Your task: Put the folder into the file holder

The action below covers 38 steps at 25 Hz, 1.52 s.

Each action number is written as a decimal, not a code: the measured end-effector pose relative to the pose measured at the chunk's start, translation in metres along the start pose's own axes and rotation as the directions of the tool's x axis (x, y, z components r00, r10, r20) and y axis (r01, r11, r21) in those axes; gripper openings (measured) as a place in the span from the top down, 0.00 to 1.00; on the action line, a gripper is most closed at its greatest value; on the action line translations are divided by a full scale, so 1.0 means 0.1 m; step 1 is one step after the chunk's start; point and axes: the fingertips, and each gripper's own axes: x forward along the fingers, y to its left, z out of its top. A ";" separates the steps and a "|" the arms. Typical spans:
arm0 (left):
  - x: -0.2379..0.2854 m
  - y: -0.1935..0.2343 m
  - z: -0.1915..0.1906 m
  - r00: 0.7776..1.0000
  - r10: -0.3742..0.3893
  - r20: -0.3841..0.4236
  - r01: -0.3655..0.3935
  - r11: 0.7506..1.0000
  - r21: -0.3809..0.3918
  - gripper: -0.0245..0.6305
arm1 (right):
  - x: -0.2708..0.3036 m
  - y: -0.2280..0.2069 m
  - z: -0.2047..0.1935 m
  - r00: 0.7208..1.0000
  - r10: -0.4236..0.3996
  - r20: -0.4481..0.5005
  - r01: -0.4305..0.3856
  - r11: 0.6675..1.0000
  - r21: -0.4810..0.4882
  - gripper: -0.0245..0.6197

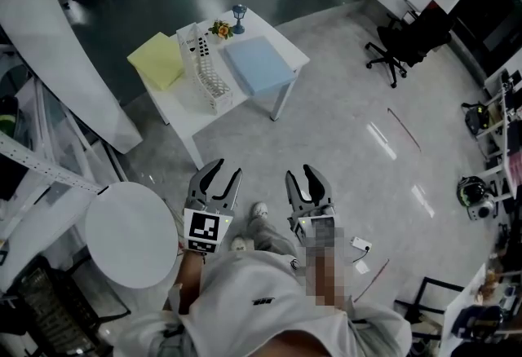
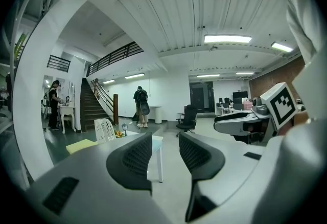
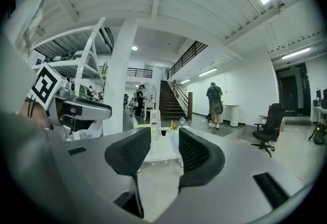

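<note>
A white file holder [image 1: 209, 75] stands on a small white table [image 1: 287, 49] far ahead of me. A yellow folder [image 1: 160, 60] lies to the left of the holder, and a blue folder [image 1: 257, 63] lies flat to its right. My left gripper [image 1: 227, 169] and right gripper [image 1: 300, 174] are held side by side near my body, well short of the table. Both are shut down to a narrow slit with nothing between the pads. The left gripper view shows the holder [image 2: 104, 128] and the yellow folder [image 2: 82, 145] in the distance. The right gripper view has the holder [image 3: 154, 117] beyond its jaws.
A small flower [image 1: 218, 29] and a blue goblet-shaped thing [image 1: 238, 17] stand at the table's far end. A round white table [image 1: 130, 233] is at my left and a black office chair [image 1: 404, 41] to the right. People stand far off by the stairs [image 2: 140, 105].
</note>
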 end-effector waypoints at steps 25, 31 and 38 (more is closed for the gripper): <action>1.78 0.47 0.29 0.999 0.031 -0.027 -0.030 0.999 0.017 0.70 | 1.48 -1.19 0.24 0.999 0.038 0.012 -0.039 0.999 0.032 0.70; 2.19 0.51 0.38 0.999 0.036 -0.030 -0.035 0.999 0.028 0.70 | 1.75 -1.49 0.26 0.999 0.042 0.013 -0.042 0.998 0.045 0.70; 2.48 0.58 0.42 0.998 0.051 -0.028 -0.051 0.998 0.026 0.70 | 2.02 -1.70 0.29 0.998 0.057 0.020 -0.058 0.997 0.046 0.70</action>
